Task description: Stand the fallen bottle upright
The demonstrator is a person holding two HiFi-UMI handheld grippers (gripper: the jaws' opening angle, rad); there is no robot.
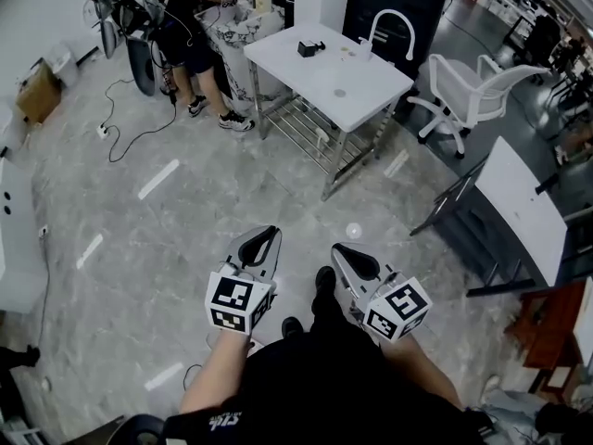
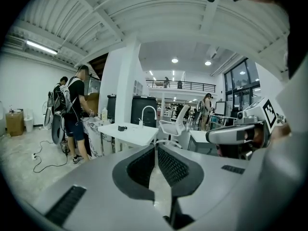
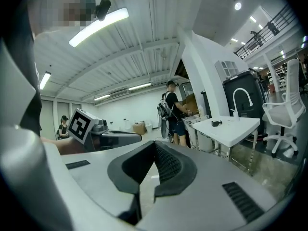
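Both grippers are held low over the grey floor (image 1: pixel 185 230), side by side and near each other, well apart from the furniture. The left gripper (image 1: pixel 264 237) (image 2: pixel 156 148) is closed to a thin slit, with only floor showing through the gap and nothing between the pads. The right gripper (image 1: pixel 345 251) (image 3: pixel 154 146) is closed too, its pads meeting at the tips, and it holds nothing. Ahead stands a white counter (image 1: pixel 371 86) on a metal frame, with a white arched faucet (image 1: pixel 390 21) at its far edge. On its top are a small black object (image 1: pixel 310 48) and a few small pale items (image 1: pixel 350 52). They are too small to tell which, if any, is the fallen bottle. A small white round thing (image 1: pixel 353 231) lies on the floor between the grippers and the counter. A white office chair (image 1: pixel 473 86) stands to the right of the counter. To its left, a person (image 1: pixel 190 35) stands at a marble-patterned counter (image 1: pixel 232 26). A cable (image 1: pixel 125 128) trails over the floor there.
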